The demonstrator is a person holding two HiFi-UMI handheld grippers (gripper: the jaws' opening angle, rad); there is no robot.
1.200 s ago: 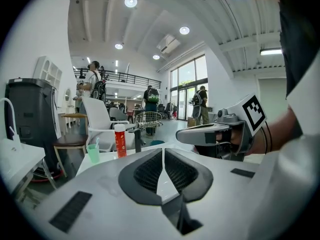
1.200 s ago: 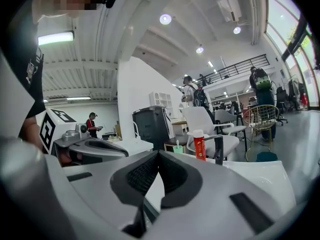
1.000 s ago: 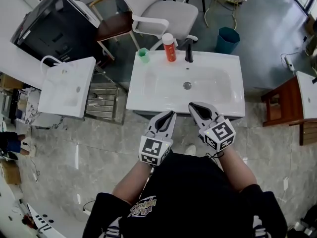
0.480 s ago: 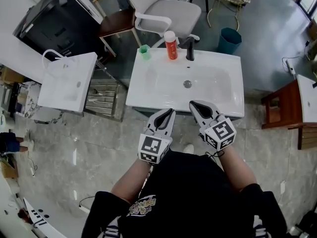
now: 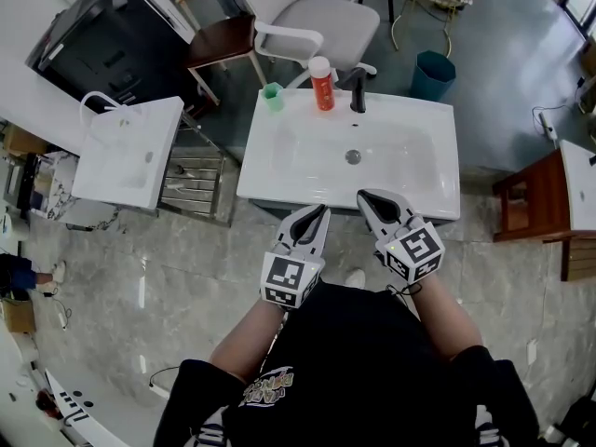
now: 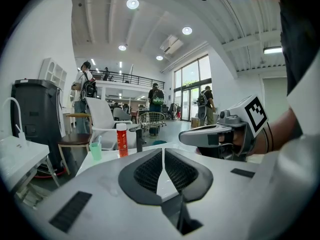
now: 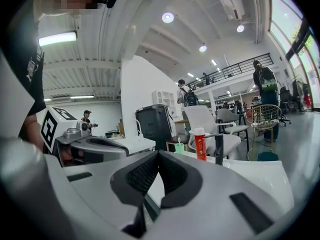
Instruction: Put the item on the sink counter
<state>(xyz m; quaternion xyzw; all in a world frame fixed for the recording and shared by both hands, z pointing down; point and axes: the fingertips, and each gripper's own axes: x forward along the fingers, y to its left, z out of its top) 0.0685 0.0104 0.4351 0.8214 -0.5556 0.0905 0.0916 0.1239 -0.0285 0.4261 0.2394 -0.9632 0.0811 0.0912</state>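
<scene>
- Left gripper point(image 5: 322, 212): jaws closed tip to tip, nothing between them. It is held low in front of the person, pointing at the near edge of the sink.
- Right gripper point(image 5: 363, 197): jaws also closed, nothing held. It sits just beside the left one, a bit further forward, with its tips over the near rim.
- The grippers are close together but not touching. Neither touches anything on the counter.
- Sink counter point(image 5: 438, 124): white, with one basin and the drain point(image 5: 353, 156) in the middle.
- Bottle point(image 5: 320, 84): orange with a white cap, upright on the back ledge of the counter, just left of the black faucet point(image 5: 355, 91).
- Cup point(image 5: 272, 97): green, with something thin standing in it. It is on the back left corner of the same ledge, near the bottle but apart from it.
- Both are well apart from the grippers, across the basin.
- Behind the sink there is a white chair point(image 5: 317, 17) and a teal bin point(image 5: 428, 73) on the floor.
- Off to the left, a second white sink point(image 5: 126, 156) stands in front of a black cabinet point(image 5: 102, 45).
</scene>
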